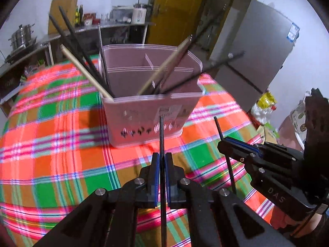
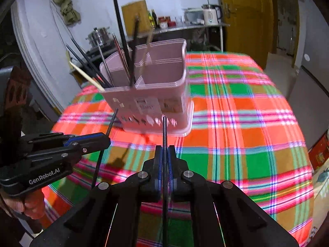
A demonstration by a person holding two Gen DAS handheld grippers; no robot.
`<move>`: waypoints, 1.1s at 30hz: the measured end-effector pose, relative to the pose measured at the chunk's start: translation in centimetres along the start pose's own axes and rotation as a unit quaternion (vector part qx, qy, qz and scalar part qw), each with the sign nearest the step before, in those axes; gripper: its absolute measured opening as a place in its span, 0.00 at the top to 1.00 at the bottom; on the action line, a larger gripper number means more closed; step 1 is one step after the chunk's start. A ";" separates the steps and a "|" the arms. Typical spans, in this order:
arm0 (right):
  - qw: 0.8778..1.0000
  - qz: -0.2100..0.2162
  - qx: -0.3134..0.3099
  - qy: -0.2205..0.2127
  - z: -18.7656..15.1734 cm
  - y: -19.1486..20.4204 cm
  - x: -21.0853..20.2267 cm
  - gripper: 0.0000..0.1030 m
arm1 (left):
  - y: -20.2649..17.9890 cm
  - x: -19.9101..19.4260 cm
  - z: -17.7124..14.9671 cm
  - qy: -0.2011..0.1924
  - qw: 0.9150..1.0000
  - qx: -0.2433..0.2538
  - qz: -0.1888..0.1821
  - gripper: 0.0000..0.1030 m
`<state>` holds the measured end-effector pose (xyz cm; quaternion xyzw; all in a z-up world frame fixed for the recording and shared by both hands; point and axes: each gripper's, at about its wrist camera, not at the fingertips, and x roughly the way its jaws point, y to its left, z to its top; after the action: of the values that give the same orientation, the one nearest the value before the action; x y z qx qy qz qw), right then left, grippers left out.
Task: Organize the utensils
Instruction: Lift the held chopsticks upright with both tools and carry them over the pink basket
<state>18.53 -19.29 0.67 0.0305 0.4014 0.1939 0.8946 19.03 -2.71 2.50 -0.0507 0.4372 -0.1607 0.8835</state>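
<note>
— Where do you stand with the utensils?

— Mid-carry, I'd judge. My left gripper (image 1: 162, 158) is clenched on one black chopstick (image 1: 161, 131), and my right gripper (image 2: 165, 152) is clenched on another black chopstick (image 2: 164, 131). Each stick runs up between the pads, its tip pointing toward the pink holder (image 1: 152, 111), which stands on the plaid tablecloth (image 1: 61, 144) ahead of both grippers.

— What's already in the holder?

— A loose lean of dark and pale wooden chopsticks (image 1: 82, 61), most in the left compartment as my left camera sees it, a few crossing toward the right wall. The divider splits the tub into sections.

— So what does the next move call for?

— Bringing each tip over the rim and down into a compartment — steeply enough to clear the front wall and the leaning sticks. My two grippers sit near each other, so I'd likely go one at a time, then release.
</note>
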 end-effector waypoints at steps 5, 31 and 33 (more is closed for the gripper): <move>0.999 0.002 -0.010 -0.033 1.7 0.6 -2.2 0.95 | -0.9 -2.8 1.6 -0.033 0.999 0.013 -0.003 0.96; 0.995 -0.002 -0.035 -0.094 2.4 2.4 -7.7 0.95 | -2.5 -8.4 1.6 -0.078 0.996 0.035 -0.009 0.96; 0.995 -0.004 -0.037 -0.094 2.1 2.7 -8.0 0.95 | -2.6 -8.8 1.3 -0.077 0.996 0.036 -0.009 0.96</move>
<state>14.35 -19.60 8.33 0.0137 0.3080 0.2018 0.9296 14.48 -2.36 10.52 -0.0347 0.3615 -0.1804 0.9141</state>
